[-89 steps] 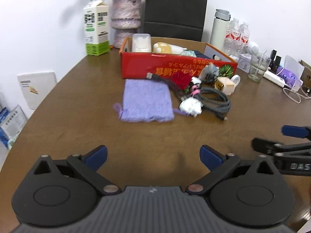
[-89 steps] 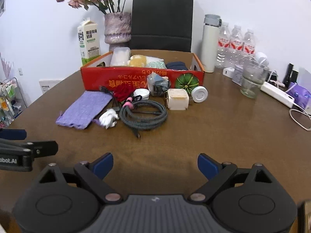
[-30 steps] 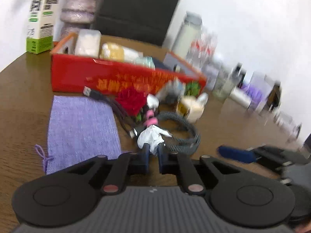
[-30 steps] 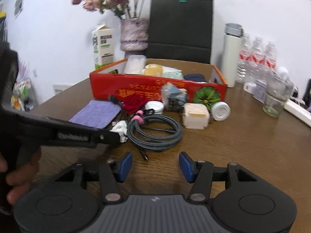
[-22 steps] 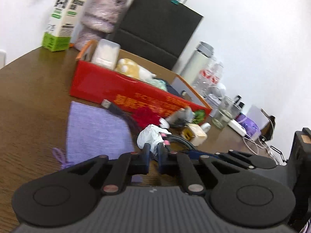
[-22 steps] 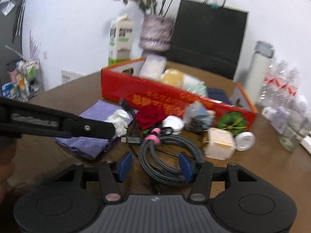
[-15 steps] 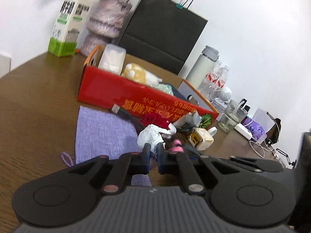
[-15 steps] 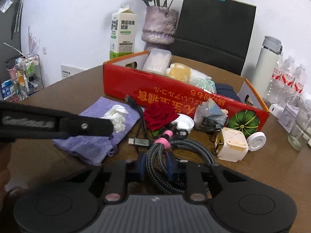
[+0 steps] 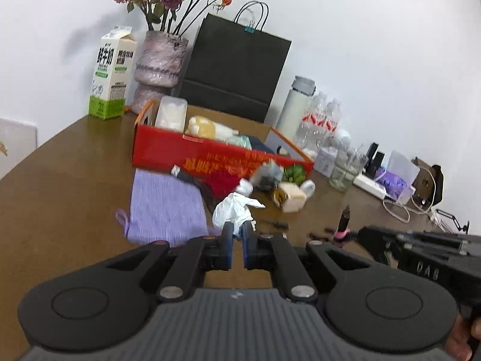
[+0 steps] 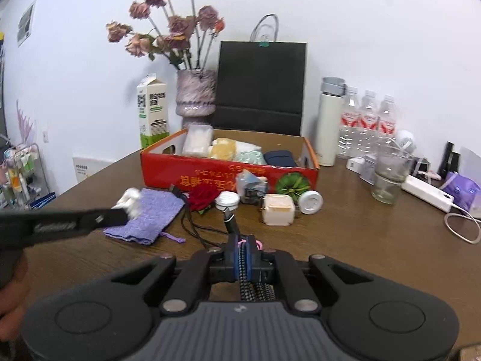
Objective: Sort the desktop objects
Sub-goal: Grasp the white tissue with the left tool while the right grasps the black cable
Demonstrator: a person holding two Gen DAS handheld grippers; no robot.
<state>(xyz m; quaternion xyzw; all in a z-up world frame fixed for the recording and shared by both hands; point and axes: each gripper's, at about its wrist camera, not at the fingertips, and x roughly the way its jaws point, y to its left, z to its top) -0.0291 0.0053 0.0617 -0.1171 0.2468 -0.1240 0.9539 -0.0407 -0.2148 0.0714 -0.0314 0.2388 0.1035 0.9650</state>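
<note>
Left wrist: left gripper (image 9: 236, 230) pinches white tissue (image 9: 233, 209); right gripper (image 10: 244, 242) clamps braided cable (image 10: 242, 258).

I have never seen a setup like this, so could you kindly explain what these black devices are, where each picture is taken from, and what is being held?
No robot here: a person holds a two-finger tool in each hand, each carrying a wide-angle camera looking along its fingers.

In the left camera's picture, the left hand-held gripper is shut on a crumpled white tissue. In the right camera's picture, the right hand-held gripper is shut on a braided cable with a pink tie. Each tool also shows at the edge of the other's picture.

On the brown table lie a purple pouch, a red flower, a cream box, round white lids and a red cardboard box already holding several items.
</note>
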